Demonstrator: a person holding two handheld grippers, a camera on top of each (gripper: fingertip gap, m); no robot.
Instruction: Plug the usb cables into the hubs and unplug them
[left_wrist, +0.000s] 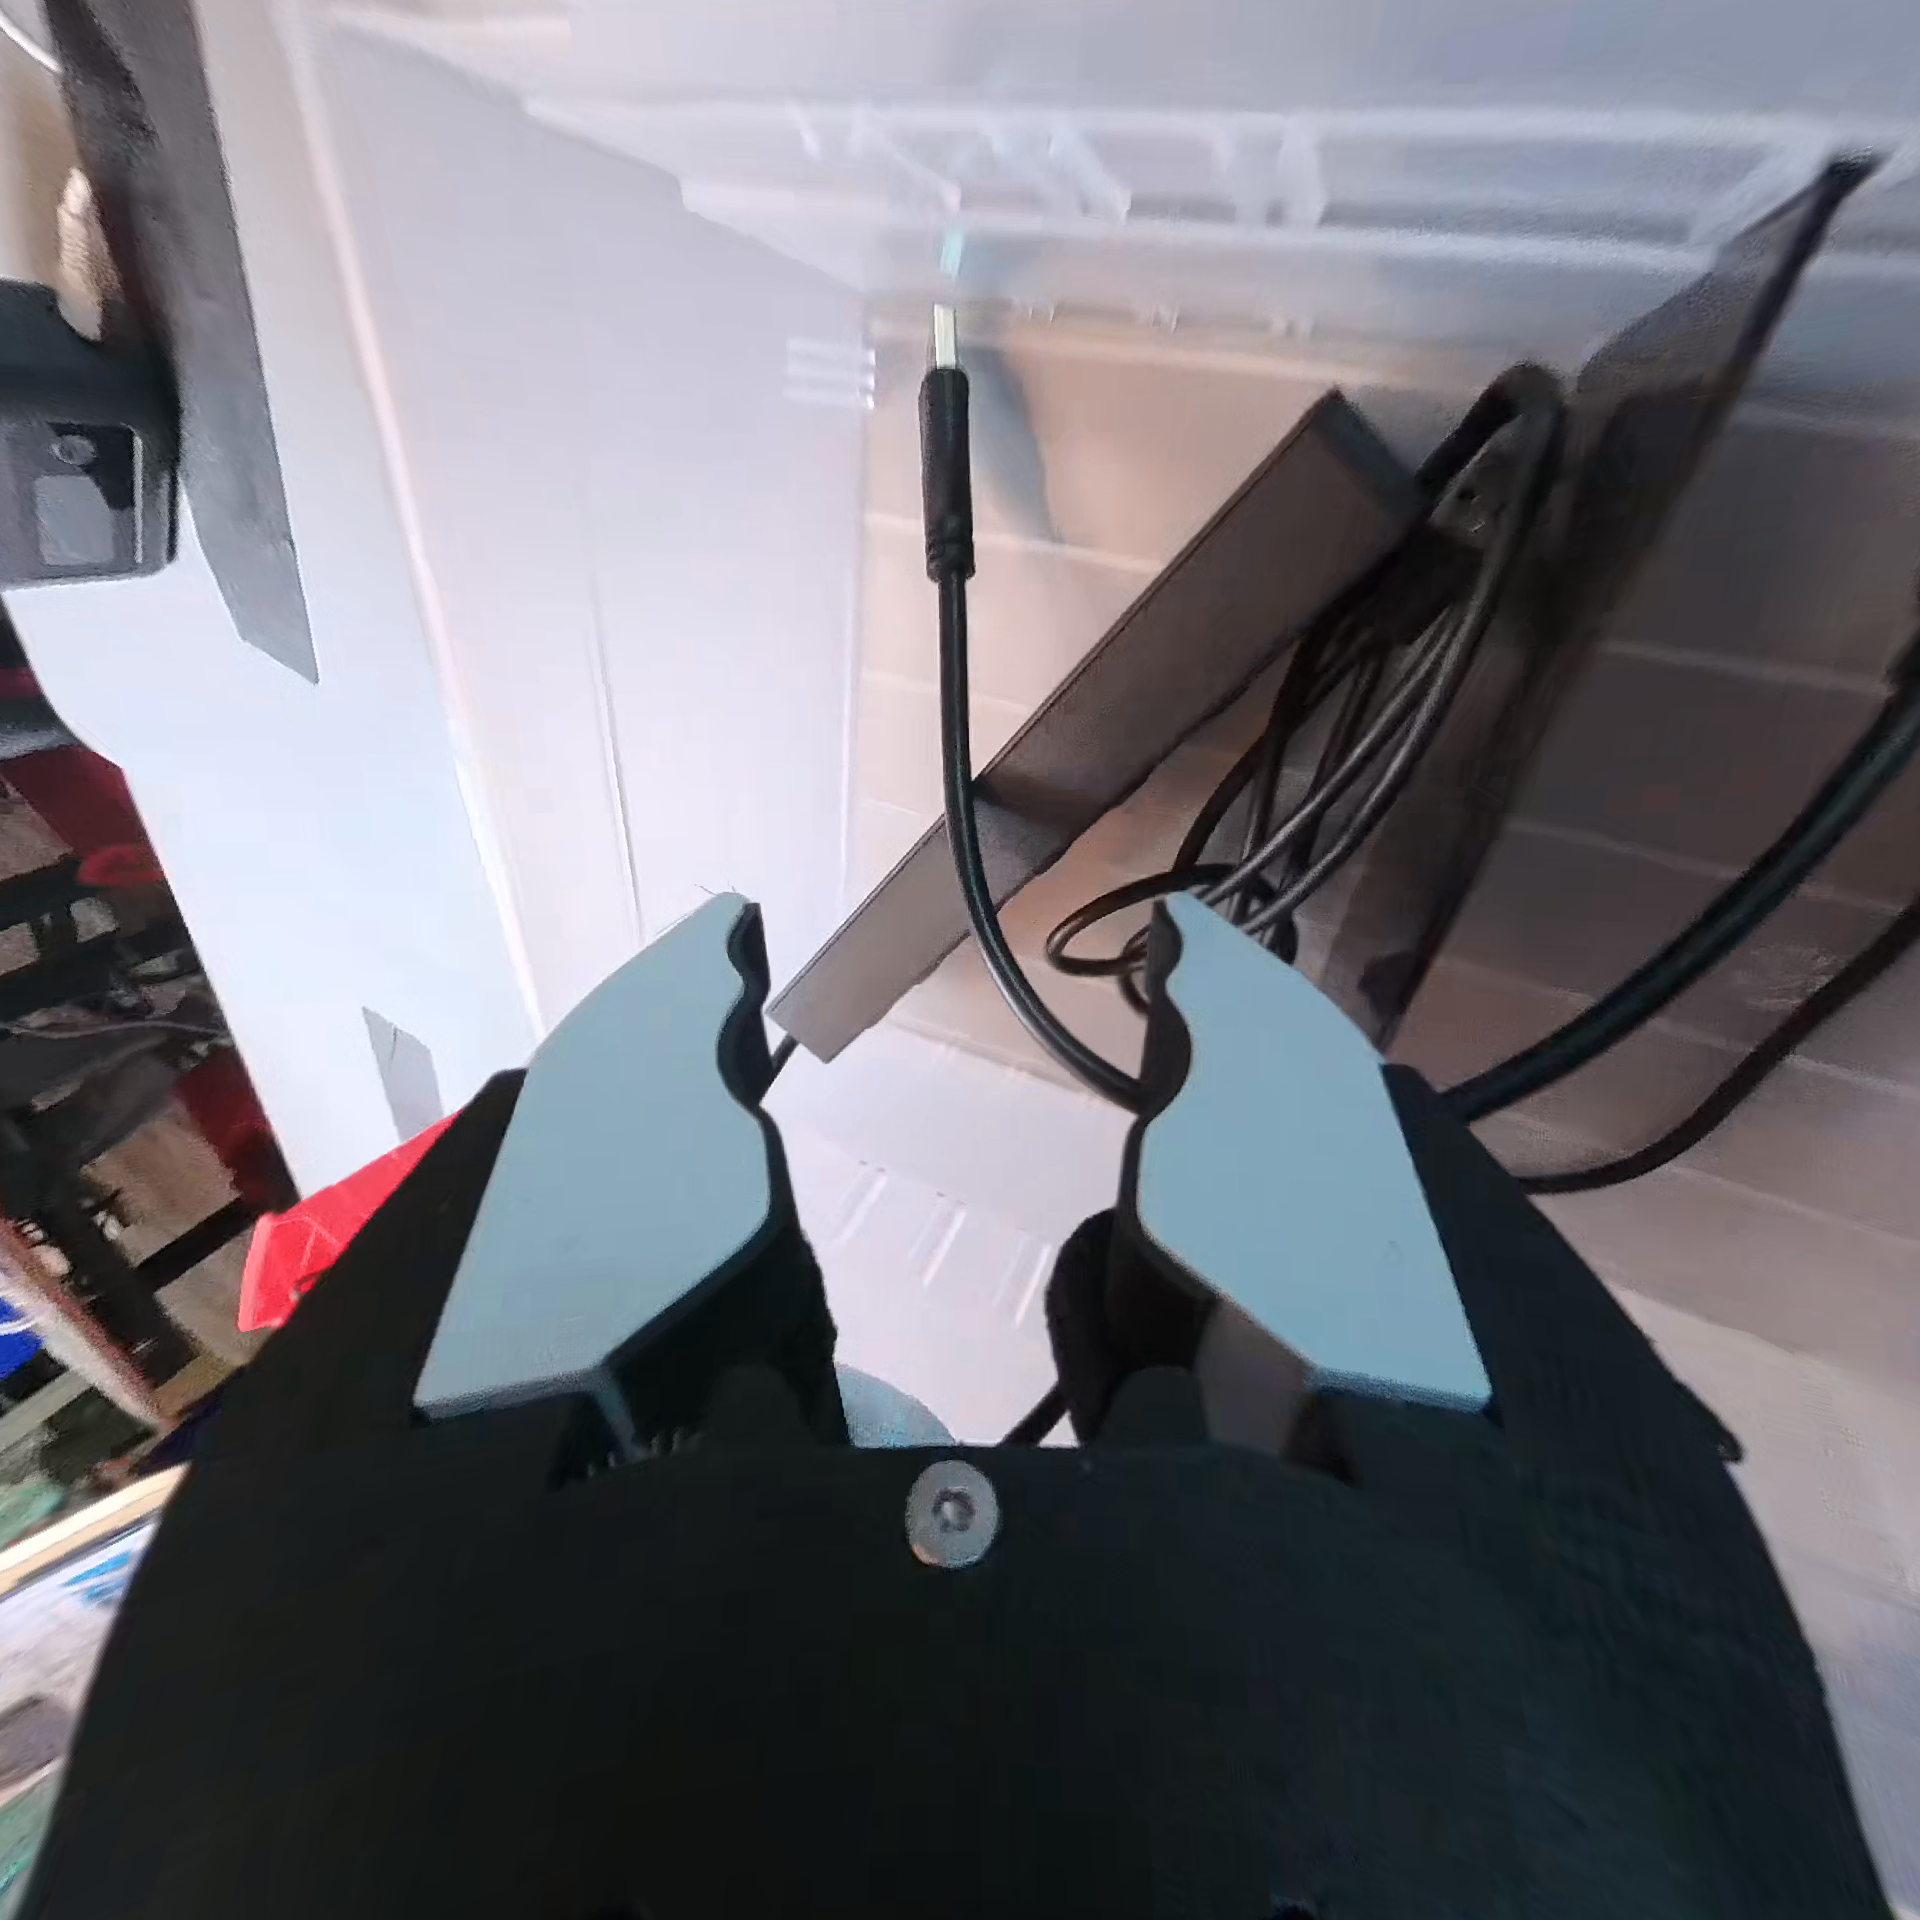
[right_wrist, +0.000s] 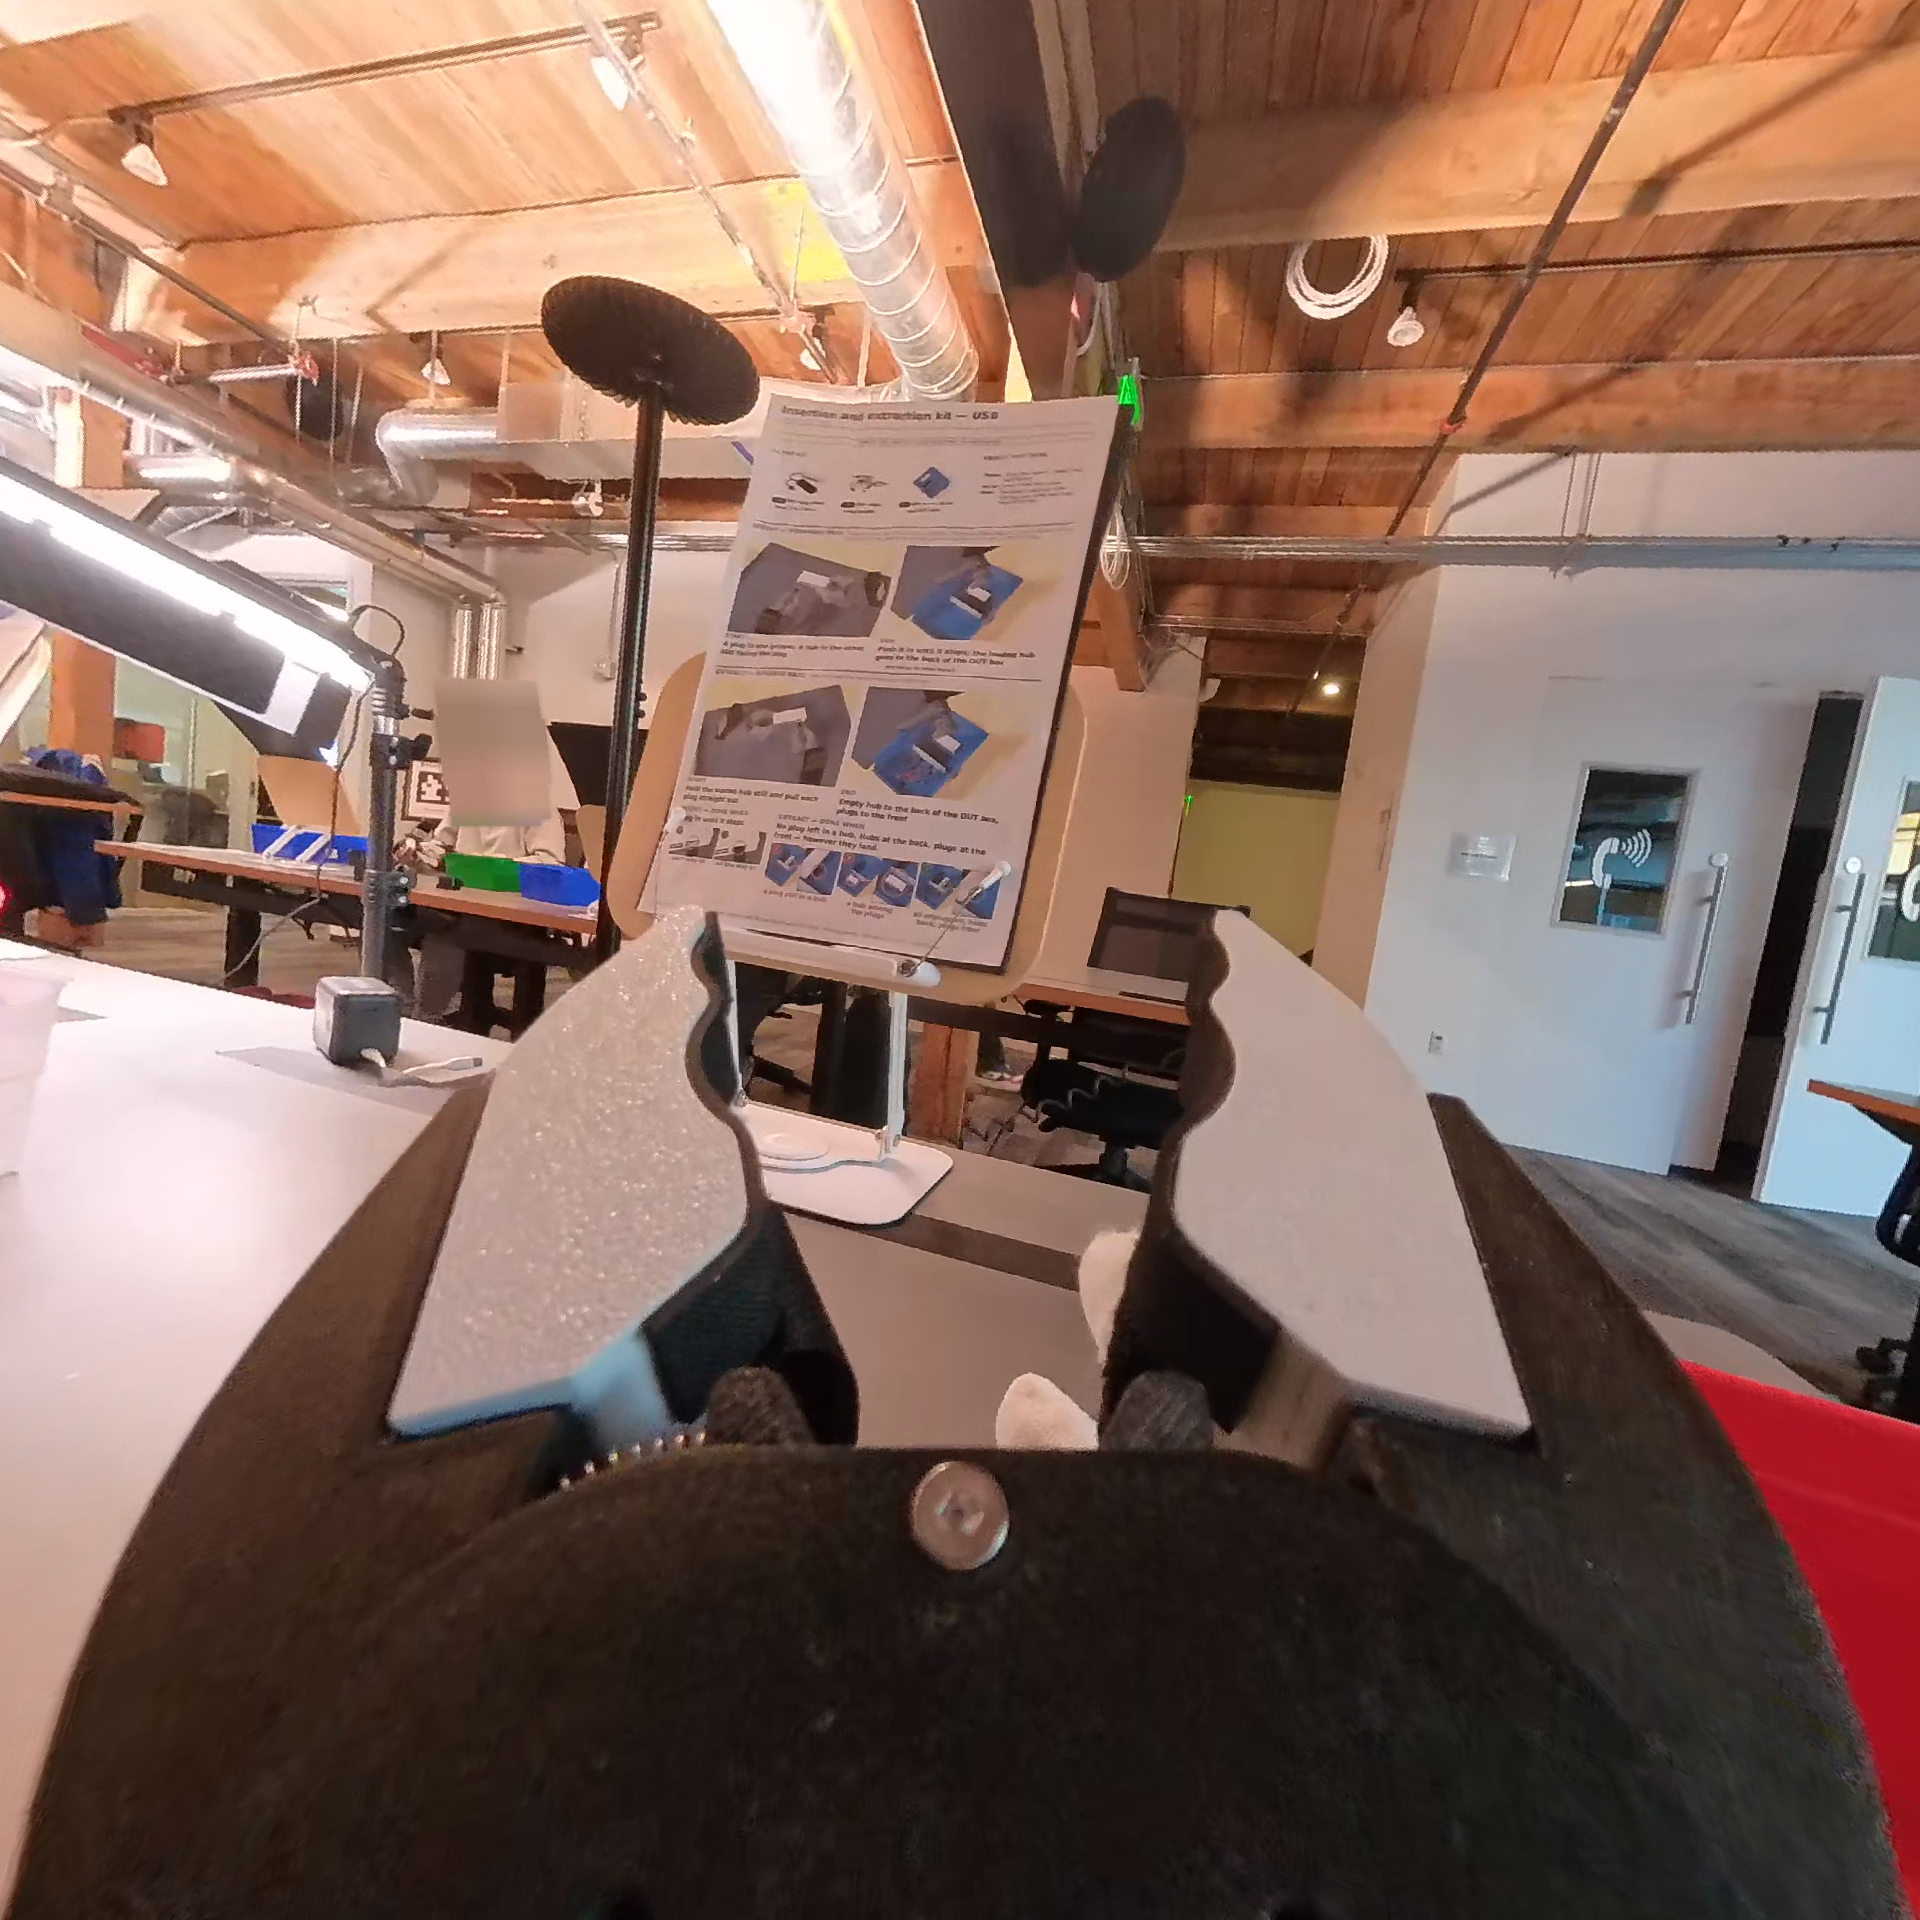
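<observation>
Left wrist view: sits just behind the left gripper (left_wrist: 951, 997), looks down and forward, very near a black usb cable (left_wrist: 948, 665) and a dark flat hub (left_wrist: 1101, 727) on the white table (left_wrist: 623, 623).
Right wrist view: sits just behind the right gripper (right_wrist: 961, 1023), looks level across the room, at a paper sheet on a stand (right_wrist: 894, 675) close ahead, wood ceiling above.
Shared part: cannot tell; nothing shows in both.
</observation>
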